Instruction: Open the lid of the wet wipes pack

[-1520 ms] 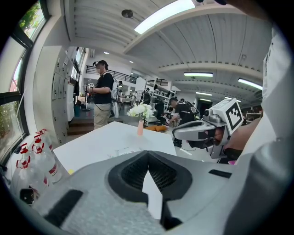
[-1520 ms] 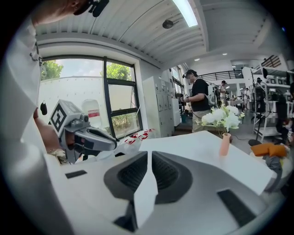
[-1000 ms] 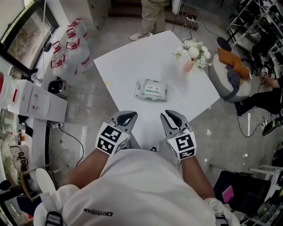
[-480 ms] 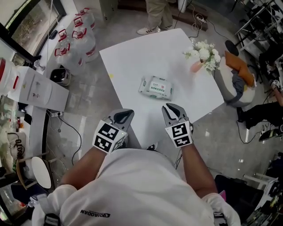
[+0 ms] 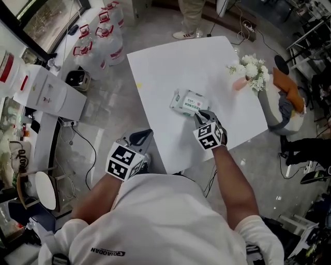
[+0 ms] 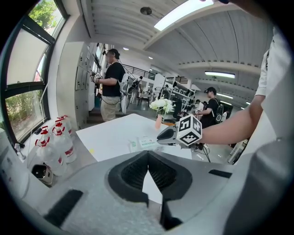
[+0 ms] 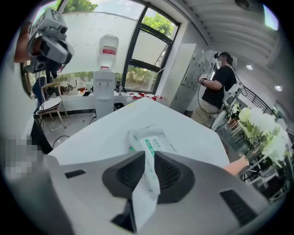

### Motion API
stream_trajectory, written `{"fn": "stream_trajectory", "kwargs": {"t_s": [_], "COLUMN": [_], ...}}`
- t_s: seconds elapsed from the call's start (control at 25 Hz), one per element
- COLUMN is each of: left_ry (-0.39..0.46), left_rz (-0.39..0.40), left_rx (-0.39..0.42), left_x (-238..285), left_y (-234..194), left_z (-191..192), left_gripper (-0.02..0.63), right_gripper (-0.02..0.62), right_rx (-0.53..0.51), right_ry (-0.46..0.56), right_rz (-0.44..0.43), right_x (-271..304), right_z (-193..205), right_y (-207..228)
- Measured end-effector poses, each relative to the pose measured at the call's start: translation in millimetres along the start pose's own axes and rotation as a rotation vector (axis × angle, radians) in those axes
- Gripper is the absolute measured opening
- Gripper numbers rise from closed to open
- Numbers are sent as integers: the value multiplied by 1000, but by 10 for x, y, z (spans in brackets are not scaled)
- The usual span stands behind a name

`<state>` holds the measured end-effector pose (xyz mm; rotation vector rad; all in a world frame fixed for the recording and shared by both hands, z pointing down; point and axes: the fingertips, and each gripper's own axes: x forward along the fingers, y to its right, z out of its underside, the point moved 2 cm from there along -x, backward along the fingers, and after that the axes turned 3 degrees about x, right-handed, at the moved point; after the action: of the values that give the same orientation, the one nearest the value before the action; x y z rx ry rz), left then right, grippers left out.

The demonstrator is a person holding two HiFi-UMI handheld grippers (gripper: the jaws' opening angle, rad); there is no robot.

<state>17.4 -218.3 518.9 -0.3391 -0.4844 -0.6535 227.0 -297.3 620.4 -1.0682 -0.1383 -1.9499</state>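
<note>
The wet wipes pack, white with green print, lies flat on the white table, its lid closed. My right gripper reaches down to the pack's near end. In the right gripper view the pack shows through the narrow gap of the right gripper. Its jaws are opening a little and the pads do not press on anything. My left gripper hangs off the table's near-left edge, shut and empty. The left gripper view shows its own tips together, with the pack and the right gripper beyond.
A vase of white flowers stands at the table's right corner. Water bottles and a white cabinet stand on the floor to the left. A person stands beyond the far edge. A chair with an orange cushion is at the right.
My right gripper has gone forward and down from the table's near edge to the pack's near end. The left gripper has shifted slightly and stays near the edge.
</note>
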Motion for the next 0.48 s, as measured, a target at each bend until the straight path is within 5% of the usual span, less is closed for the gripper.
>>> {"fn": "stream_trajectory", "kwargs": {"t_s": [0.48], "left_ry": [-13], "left_rz": [-68], "left_rx": [-58], "left_x": [-130], "left_y": [-85], "left_z": [107], "left_gripper": [6], "right_gripper": [121], "right_rx": [-34], "right_ry": [-126], "right_rz": [-47], "right_x": [513], "right_z": [120], "right_y": [28]}}
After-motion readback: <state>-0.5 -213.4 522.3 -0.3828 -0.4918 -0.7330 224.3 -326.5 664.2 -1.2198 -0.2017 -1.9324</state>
